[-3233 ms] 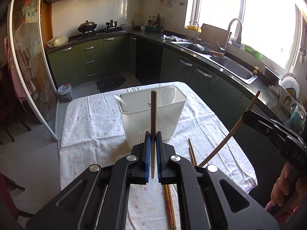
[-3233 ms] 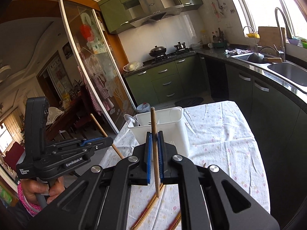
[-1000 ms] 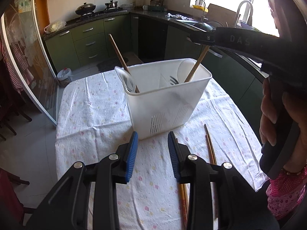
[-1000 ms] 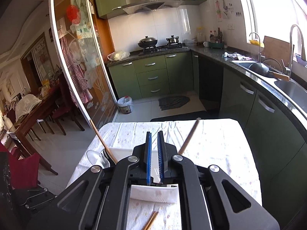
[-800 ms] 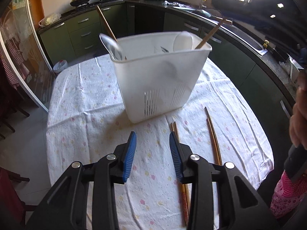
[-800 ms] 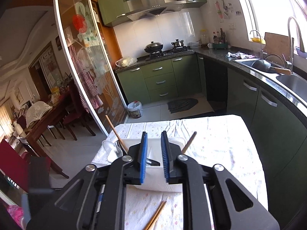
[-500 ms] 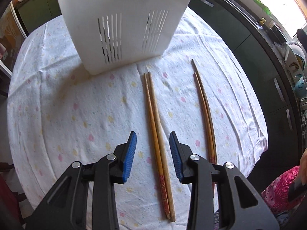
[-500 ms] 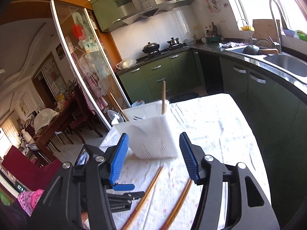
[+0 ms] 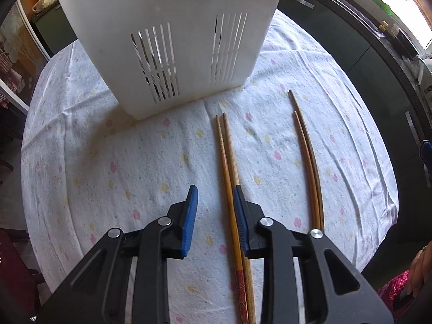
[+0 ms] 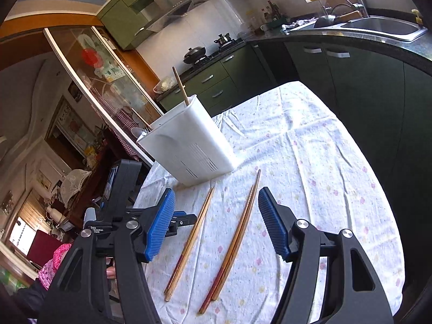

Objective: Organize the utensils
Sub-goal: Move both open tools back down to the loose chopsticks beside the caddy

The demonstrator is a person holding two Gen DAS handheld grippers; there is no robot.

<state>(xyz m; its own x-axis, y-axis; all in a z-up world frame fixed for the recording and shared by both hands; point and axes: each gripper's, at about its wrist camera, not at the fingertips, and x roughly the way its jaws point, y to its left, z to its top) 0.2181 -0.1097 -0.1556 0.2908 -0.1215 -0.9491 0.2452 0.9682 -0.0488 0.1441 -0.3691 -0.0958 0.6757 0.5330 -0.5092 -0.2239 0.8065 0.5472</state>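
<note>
A white utensil holder stands on the flowered tablecloth; in the right wrist view the holder has a wooden chopstick sticking out. Two pairs of chopsticks lie in front of it. My left gripper points down over the left pair. Its jaws are closing; the pair lies between them against the right pad, and the left pad stands apart. My right gripper hovers over the right pair, jaws wide and still opening, nothing gripped. The left gripper also shows beside the left pair.
The right chopstick pair lies a hand's width from the left pair. The table edge curves close on the right, with dark green cabinets and a sink beyond. A person's hand shows at the lower right.
Both grippers left the holder and came down toward the table. The left one sank over the left chopstick pair and narrowed. The right one went from shut to wide open.
</note>
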